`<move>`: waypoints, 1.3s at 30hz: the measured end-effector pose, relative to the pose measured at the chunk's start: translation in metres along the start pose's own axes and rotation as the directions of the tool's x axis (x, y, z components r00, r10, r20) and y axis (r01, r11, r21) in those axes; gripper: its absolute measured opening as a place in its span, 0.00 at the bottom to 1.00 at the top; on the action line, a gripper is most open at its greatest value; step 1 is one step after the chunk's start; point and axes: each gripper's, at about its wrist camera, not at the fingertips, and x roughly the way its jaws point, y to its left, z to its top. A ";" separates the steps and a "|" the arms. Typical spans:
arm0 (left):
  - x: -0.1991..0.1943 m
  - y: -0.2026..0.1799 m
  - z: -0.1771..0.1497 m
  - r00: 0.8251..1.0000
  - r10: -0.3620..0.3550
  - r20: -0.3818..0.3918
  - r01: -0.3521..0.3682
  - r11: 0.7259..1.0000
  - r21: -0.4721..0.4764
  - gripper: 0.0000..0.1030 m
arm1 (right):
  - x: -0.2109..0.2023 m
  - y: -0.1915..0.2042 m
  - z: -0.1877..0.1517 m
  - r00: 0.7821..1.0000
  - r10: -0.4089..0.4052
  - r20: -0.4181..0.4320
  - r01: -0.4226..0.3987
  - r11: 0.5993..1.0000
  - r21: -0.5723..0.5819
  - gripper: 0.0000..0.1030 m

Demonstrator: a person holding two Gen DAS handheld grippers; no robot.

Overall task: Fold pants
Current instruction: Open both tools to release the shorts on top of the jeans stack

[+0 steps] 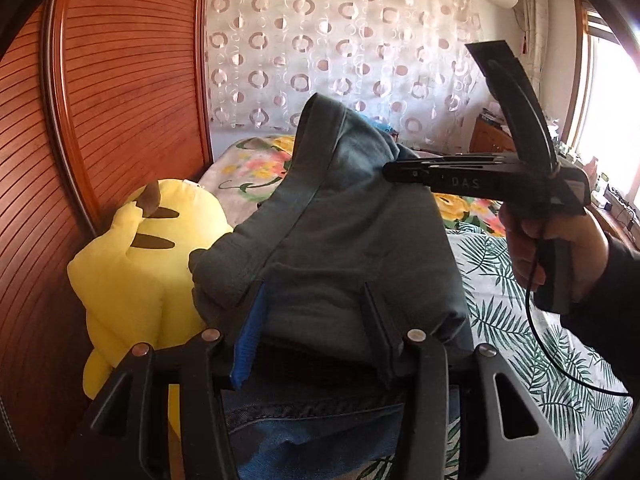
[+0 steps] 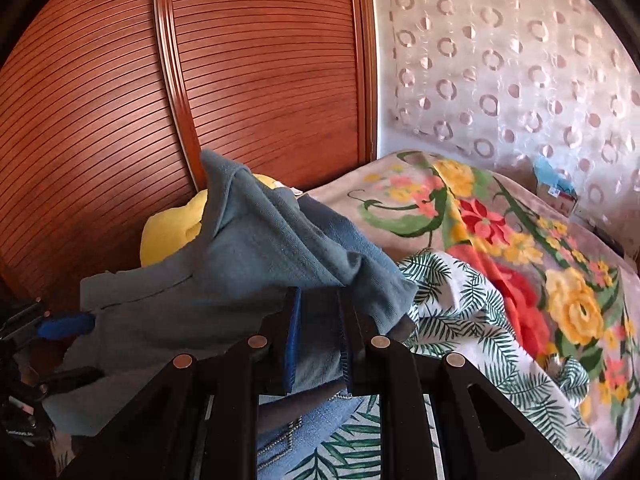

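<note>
Grey-blue pants [image 1: 340, 240] hang lifted above the bed, with their denim-blue part [image 1: 312, 420] drooping below. My left gripper [image 1: 312, 320] is shut on one edge of the pants. My right gripper [image 2: 318, 320] is shut on another edge of the pants [image 2: 248, 264]. The right gripper also shows in the left wrist view [image 1: 404, 172], gripping the cloth higher up, held by a hand [image 1: 560, 248]. The left gripper shows at the left edge of the right wrist view [image 2: 64, 332], clamped on the cloth.
A yellow plush toy [image 1: 140, 264] leans against the wooden slatted wardrobe [image 1: 120, 92] on the left. The bed has a palm-leaf sheet [image 1: 540, 320] and a floral blanket [image 2: 520, 248]. A patterned curtain [image 1: 340, 48] hangs behind. A window [image 1: 612, 120] is at the right.
</note>
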 end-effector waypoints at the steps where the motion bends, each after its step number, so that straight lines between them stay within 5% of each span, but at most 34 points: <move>1: 0.000 0.001 0.000 1.000 -0.001 0.003 0.001 1.000 -0.003 0.47 | -0.001 0.002 -0.001 1.000 -0.005 0.012 0.005 1.000 0.007 0.17; 15: -0.015 -0.002 0.007 1.000 0.000 0.015 0.000 1.000 0.016 0.50 | -0.056 0.039 -0.043 0.991 -0.045 0.127 0.036 0.997 0.072 0.17; 19: -0.027 -0.005 0.009 0.999 0.001 0.048 -0.002 1.000 0.006 0.79 | -0.078 0.047 -0.055 0.990 -0.036 0.139 0.028 0.998 0.056 0.17; 26: -0.043 -0.017 0.014 0.996 0.025 0.083 -0.025 1.000 0.005 1.00 | -0.116 0.044 -0.069 0.984 -0.065 0.164 0.051 0.995 0.087 0.17; 30: -0.050 -0.029 0.015 0.997 0.017 0.076 -0.020 0.999 0.042 1.00 | -0.139 0.047 -0.079 0.979 -0.095 0.180 0.076 0.991 0.107 0.18; 39: -0.077 -0.055 0.015 0.993 -0.024 0.119 0.015 0.997 0.071 1.00 | -0.183 0.068 -0.097 0.969 -0.151 0.197 0.130 0.985 0.115 0.44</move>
